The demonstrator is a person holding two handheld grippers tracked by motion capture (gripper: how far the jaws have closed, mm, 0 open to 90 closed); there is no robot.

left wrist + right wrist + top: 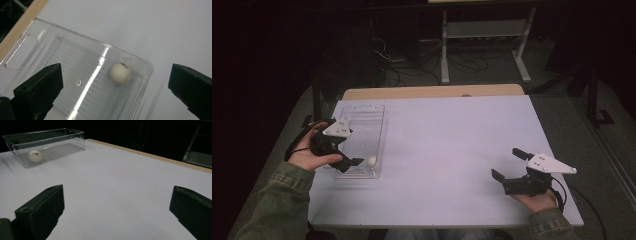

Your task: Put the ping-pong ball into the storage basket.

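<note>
Spanning most of the high view, the white rectangular table [447, 155] carries a clear plastic rectangular bin [379, 131] along its left edge, long side running from the far-left corner toward the near edge. Floor and a metal shelf frame [484, 30] lie beyond the far edge.

Left gripper [348, 145]: held over the near end of the bin, jaws spread wide and released, gripping nothing. Right gripper [508, 164]: near the table's near-right corner, jaws likewise spread wide, nothing between them, well apart from the bin.

Small white ping-pong ball [371, 161]: resting on the bin floor in its near-right corner, just beside the left gripper's jaw tip, not touching it as far as the high view shows.

Left gripper view: looks down into the bin [140, 75]; ball [120, 73] sits against the rounded corner wall, between the lines of the two jaws but beyond their tips. Dark print on the ball's top is visible here, and a ribbed bin floor.

Right gripper view: low across the table [120, 195]; bin [60, 135] seen from the side at the far end, ball [34, 155] inside against its nearer end wall, print facing the camera. Wall height of the bin reads here.
</note>
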